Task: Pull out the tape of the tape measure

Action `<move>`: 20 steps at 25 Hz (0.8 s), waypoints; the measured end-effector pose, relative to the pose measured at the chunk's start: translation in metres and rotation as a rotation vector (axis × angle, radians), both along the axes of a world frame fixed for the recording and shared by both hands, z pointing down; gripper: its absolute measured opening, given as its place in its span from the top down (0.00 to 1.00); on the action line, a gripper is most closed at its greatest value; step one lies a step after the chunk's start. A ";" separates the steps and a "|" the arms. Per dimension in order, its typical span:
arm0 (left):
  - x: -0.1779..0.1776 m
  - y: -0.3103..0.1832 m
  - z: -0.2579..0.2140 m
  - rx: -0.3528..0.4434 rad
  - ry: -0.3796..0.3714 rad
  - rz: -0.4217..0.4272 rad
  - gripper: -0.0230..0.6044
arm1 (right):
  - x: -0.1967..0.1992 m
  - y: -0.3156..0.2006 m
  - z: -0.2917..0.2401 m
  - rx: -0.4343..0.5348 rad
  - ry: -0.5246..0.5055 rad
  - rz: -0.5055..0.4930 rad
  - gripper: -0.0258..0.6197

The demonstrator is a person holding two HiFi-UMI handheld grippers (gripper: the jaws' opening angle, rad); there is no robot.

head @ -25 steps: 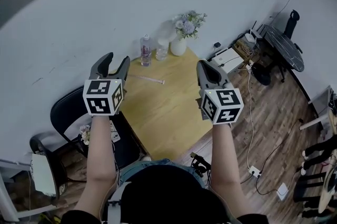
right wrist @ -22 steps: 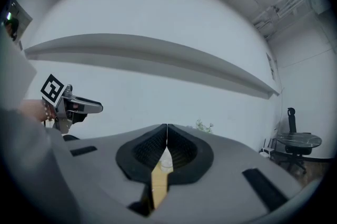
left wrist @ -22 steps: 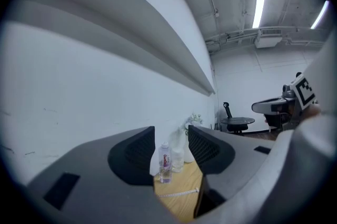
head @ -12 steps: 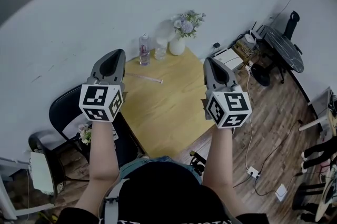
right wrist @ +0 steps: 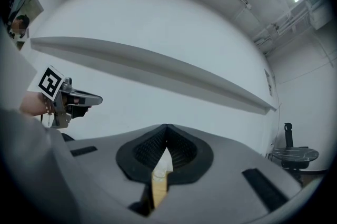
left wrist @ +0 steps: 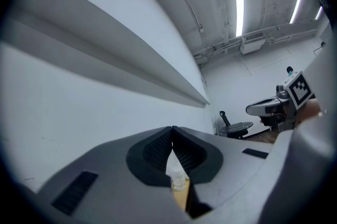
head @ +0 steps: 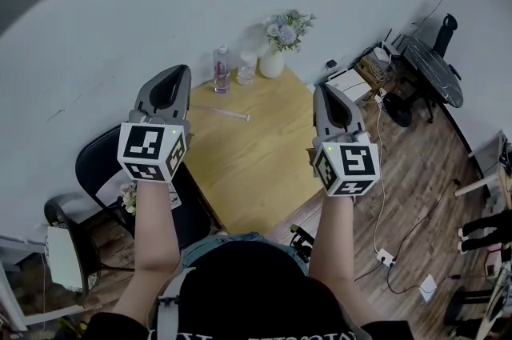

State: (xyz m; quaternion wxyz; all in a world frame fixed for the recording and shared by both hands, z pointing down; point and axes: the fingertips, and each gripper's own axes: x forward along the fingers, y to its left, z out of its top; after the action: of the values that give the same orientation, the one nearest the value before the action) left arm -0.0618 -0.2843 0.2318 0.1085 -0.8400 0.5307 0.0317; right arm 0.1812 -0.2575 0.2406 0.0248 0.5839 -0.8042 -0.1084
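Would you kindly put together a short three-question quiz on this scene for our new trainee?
1. True or false: the left gripper and the right gripper both have their jaws wide apart.
2. In the head view, which stands furthest left on the table? A the bottle; B the glass; C the vase of flowers.
3. What does either gripper hold?
Key: 1 false, both are shut. 2 A. 3 Nothing; both are shut and empty.
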 end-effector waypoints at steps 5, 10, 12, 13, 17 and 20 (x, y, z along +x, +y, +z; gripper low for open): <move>0.004 0.003 -0.003 0.013 -0.009 0.010 0.94 | 0.000 0.003 -0.001 0.002 0.000 0.002 0.94; 0.004 0.005 -0.003 0.016 0.000 0.017 0.94 | -0.001 0.009 -0.003 0.018 0.002 0.000 0.94; 0.005 0.006 -0.003 0.018 0.001 0.018 0.94 | 0.000 0.010 -0.003 0.019 0.003 0.002 0.94; 0.006 0.007 -0.004 0.019 0.001 0.019 0.94 | 0.001 0.011 -0.003 0.020 0.003 0.003 0.94; 0.008 0.007 -0.003 0.022 -0.005 0.023 0.94 | 0.001 0.012 -0.002 0.024 0.006 0.006 0.94; 0.009 0.009 -0.006 0.026 -0.006 0.023 0.94 | 0.001 0.014 -0.004 0.027 0.006 0.006 0.94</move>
State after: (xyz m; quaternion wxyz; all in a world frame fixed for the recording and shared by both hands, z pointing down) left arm -0.0532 -0.2752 0.2262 0.1206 -0.8446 0.5203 0.0370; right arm 0.1823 -0.2434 0.2367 0.0198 0.5864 -0.8006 -0.1212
